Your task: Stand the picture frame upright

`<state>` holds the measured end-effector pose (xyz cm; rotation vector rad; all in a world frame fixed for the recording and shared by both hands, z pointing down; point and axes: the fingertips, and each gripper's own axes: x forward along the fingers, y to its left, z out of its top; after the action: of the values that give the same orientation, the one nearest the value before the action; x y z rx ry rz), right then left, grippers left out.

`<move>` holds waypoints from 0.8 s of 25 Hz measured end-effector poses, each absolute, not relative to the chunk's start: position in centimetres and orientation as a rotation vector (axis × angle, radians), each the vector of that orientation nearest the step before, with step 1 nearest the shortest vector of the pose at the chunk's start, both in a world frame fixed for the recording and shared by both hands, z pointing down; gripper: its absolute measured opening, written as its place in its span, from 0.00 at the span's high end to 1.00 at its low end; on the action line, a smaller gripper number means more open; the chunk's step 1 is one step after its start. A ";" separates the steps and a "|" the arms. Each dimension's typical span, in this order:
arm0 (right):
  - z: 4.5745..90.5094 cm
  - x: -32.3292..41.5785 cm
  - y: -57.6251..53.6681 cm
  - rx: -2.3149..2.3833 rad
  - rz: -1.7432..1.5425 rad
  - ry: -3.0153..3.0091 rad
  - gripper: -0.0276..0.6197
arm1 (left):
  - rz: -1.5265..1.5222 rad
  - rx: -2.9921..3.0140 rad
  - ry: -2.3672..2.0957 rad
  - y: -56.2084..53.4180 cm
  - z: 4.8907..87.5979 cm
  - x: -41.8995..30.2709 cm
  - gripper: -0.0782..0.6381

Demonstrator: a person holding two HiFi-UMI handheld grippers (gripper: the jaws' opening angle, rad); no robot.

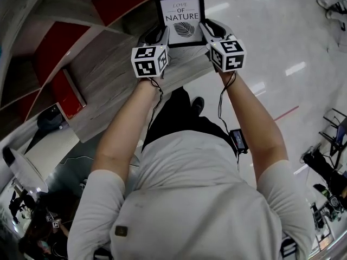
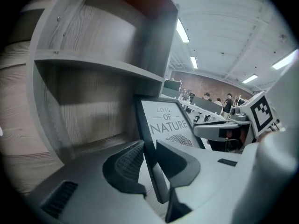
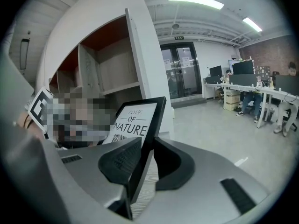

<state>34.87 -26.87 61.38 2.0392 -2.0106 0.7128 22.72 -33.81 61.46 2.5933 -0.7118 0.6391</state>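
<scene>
My left claw (image 1: pixel 160 37) and my right claw (image 1: pixel 210 30) each pinch one side of the picture frame (image 1: pixel 183 16). It stands almost straight on the wooden shelf (image 1: pixel 108 85), near the edge. If I let go too soon, it may tip and fall off.

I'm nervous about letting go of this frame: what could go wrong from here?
The left gripper and right gripper pinch the picture frame by its thin side edges; releasing one first may twist it. It is near the shelf edge, floor beyond: tipping could drop it.
</scene>
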 end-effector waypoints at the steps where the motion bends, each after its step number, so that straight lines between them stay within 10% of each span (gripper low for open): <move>1: 61.6 35.1 -27.2 2.040 0.720 -2.010 0.81 | 0.632 2.593 -0.699 -34.1 61.6 22.9 0.76; 20: 67.0 37.0 -31.0 1.996 0.850 -1.967 0.80 | 0.745 2.591 -0.567 -38.8 66.8 25.3 0.76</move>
<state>37.02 -31.03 67.03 1.9962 -1.9674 0.8497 25.35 -38.78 66.78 2.5909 -0.5669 0.7453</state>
